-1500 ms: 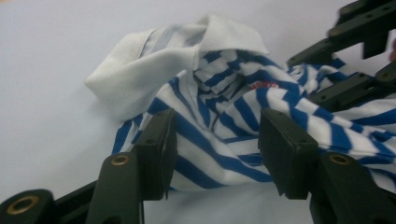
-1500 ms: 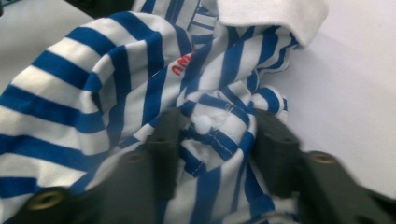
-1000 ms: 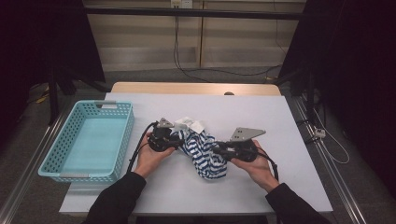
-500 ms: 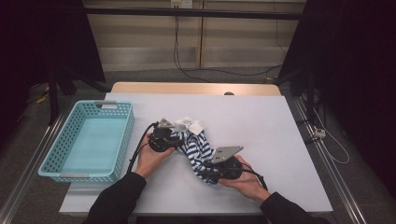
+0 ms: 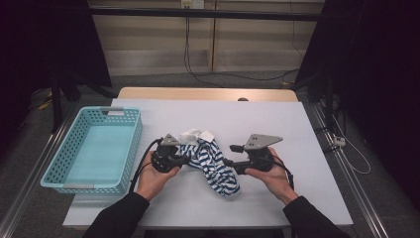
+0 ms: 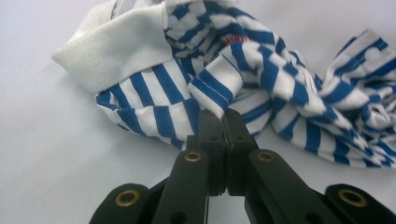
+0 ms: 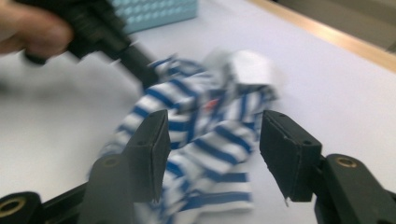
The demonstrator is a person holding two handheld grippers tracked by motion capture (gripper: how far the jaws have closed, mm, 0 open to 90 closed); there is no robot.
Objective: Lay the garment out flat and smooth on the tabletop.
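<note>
A blue-and-white striped garment (image 5: 214,162) with a white collar lies crumpled in the middle of the table. My left gripper (image 5: 185,160) is at its left end. In the left gripper view the garment (image 6: 261,70) spreads ahead, and the left gripper (image 6: 225,120), whose jaws have just been closing, is shut on a folded striped hem. My right gripper (image 5: 230,155) is at the garment's right side, its jaws just opening. In the right gripper view the right gripper (image 7: 215,128) stands wide, with the garment (image 7: 196,107) lying beyond and below, untouched by the pads.
A light blue plastic basket (image 5: 132,145) stands at the left of the white table (image 5: 282,124). In the right gripper view the other hand's gripper (image 7: 107,37) reaches in from the upper left. A wooden strip runs along the table's far edge.
My right gripper dipped in toward the garment's lower part, then drew back to the right with its jaws wider. The left gripper's jaws came together on the hem.
</note>
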